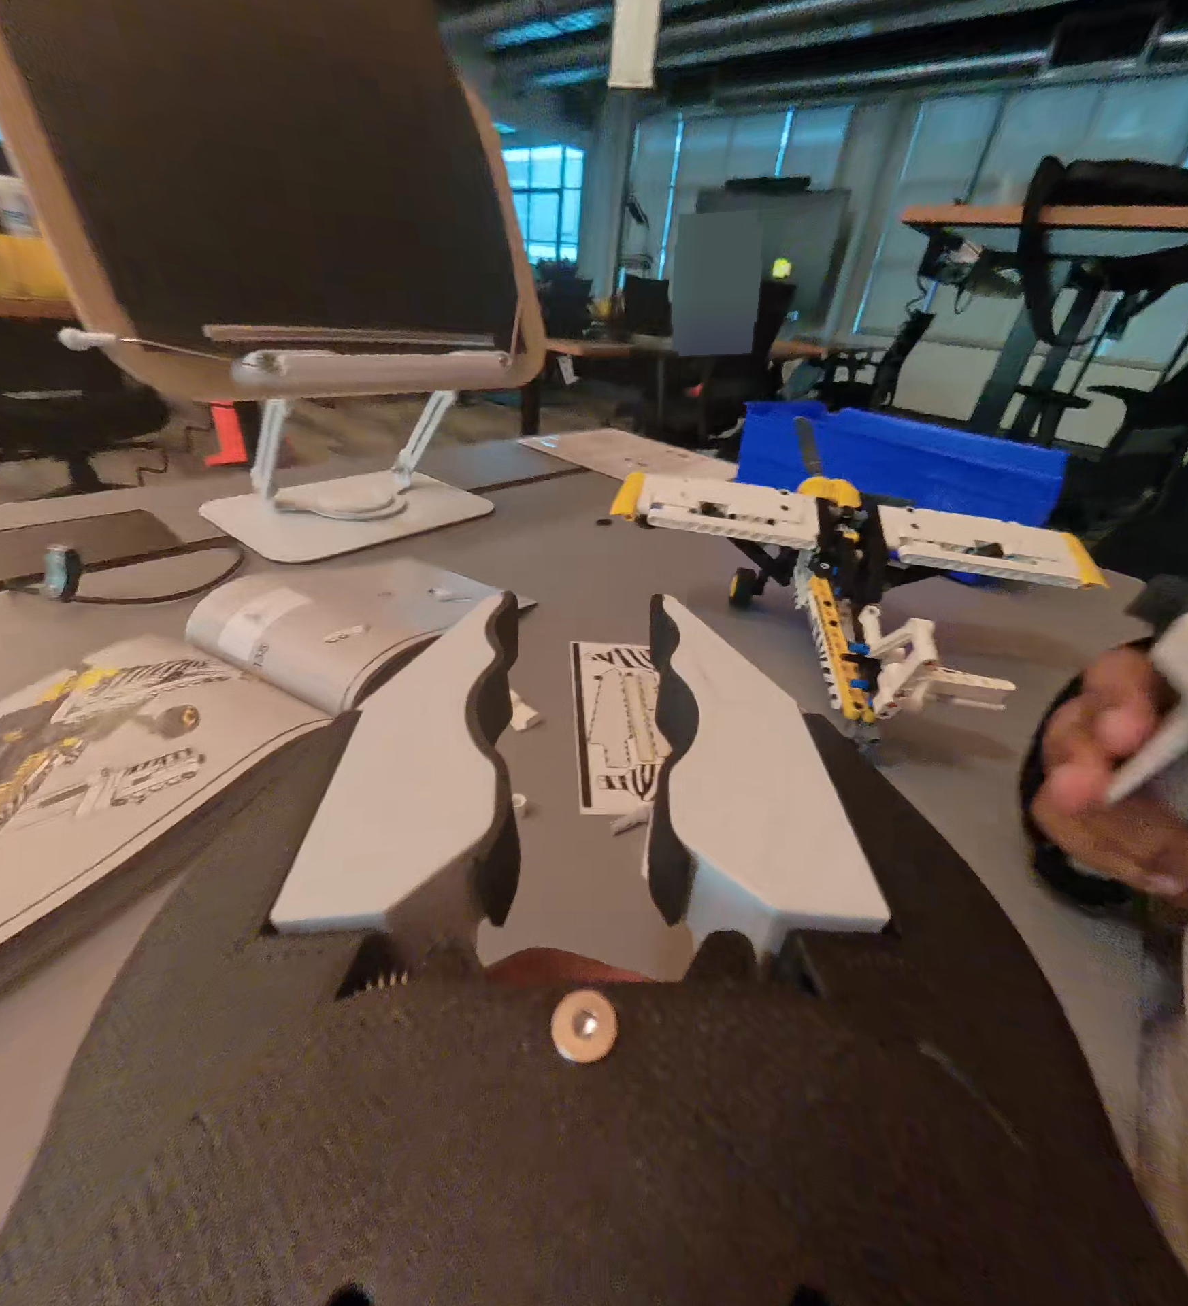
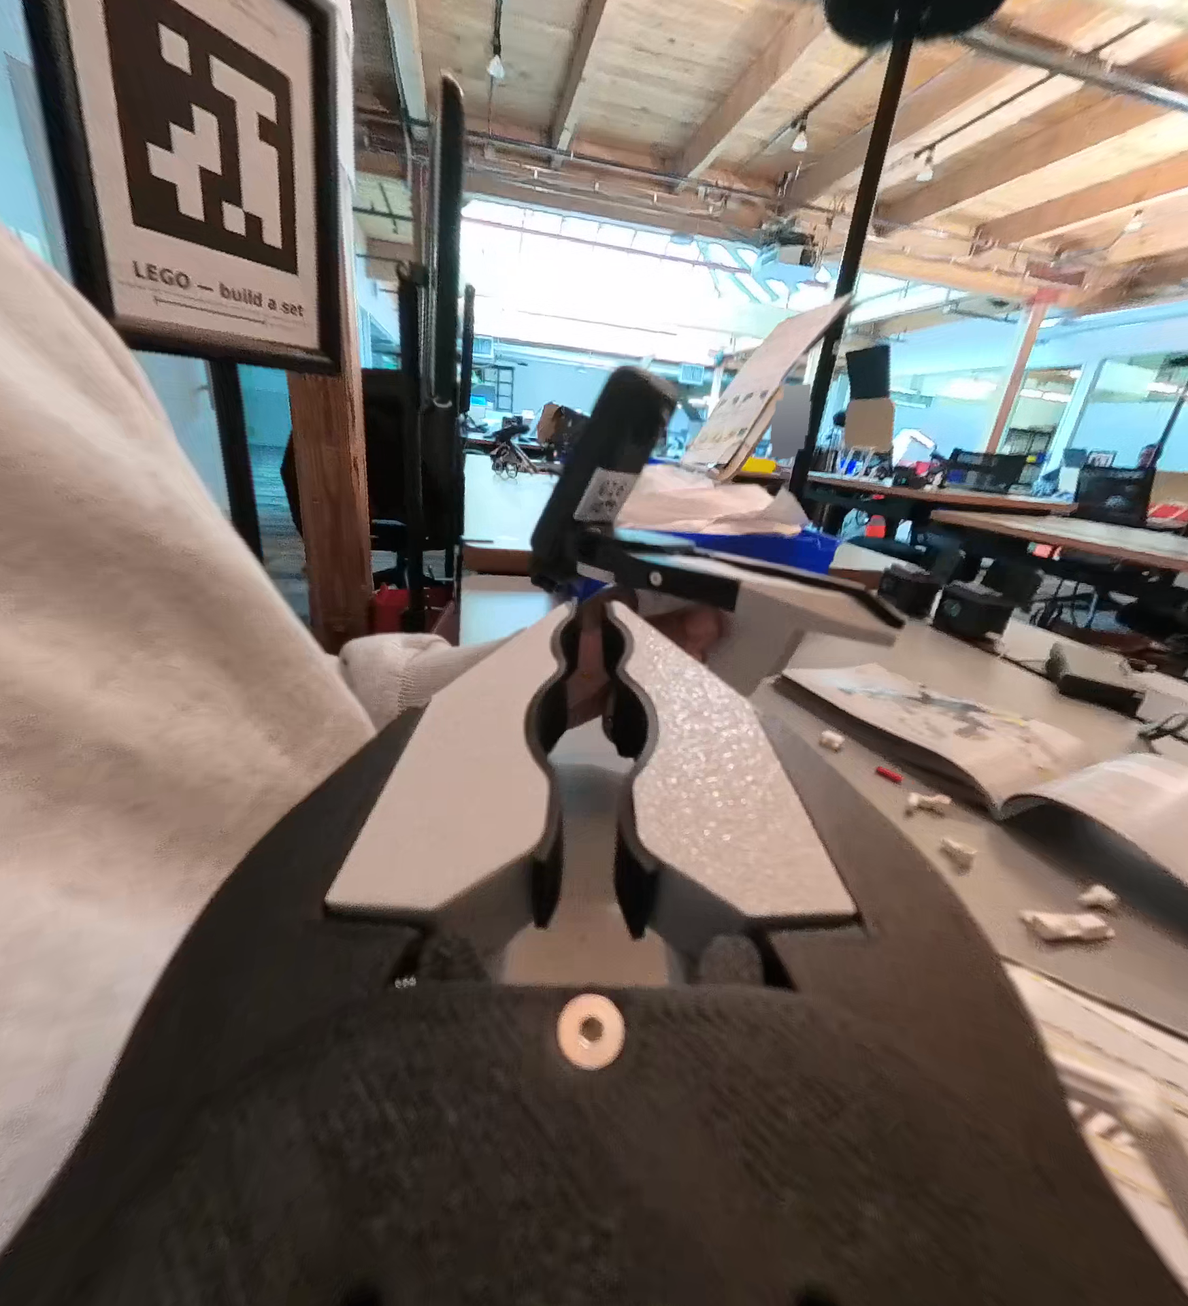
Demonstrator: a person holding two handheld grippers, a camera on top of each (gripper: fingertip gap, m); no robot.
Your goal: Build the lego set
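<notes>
The partly built Lego plane (image 1: pixel 846 558), white wings with yellow tips and a yellow-black body, stands on the grey table (image 1: pixel 563 544) ahead and to the right. My left gripper (image 1: pixel 580 615) is open and empty, low over a black-and-white sticker sheet (image 1: pixel 612 728). Small white pieces (image 1: pixel 524 717) lie by its left finger. My right gripper (image 2: pixel 591 611) has its jaws almost together. A thin dark shape shows in the gap, and I cannot tell whether it is held. It points at the left gripper (image 2: pixel 817 601). The hand (image 1: pixel 1128 777) holding the right gripper shows at the right edge of the left wrist view.
An open instruction booklet (image 1: pixel 153 735) lies at the left; it also shows in the right wrist view (image 2: pixel 1001 749). A tablet on a stand (image 1: pixel 294 233) rises behind it. A blue bin (image 1: pixel 930 459) sits behind the plane. Loose white pieces (image 2: pixel 1065 926) and a small red piece (image 2: pixel 888 774) lie near the booklet. A pale sleeve (image 2: pixel 82 636) fills the left. My left tips are roughly 20 cm from the partly built Lego plane (image 1: pixel 846 558).
</notes>
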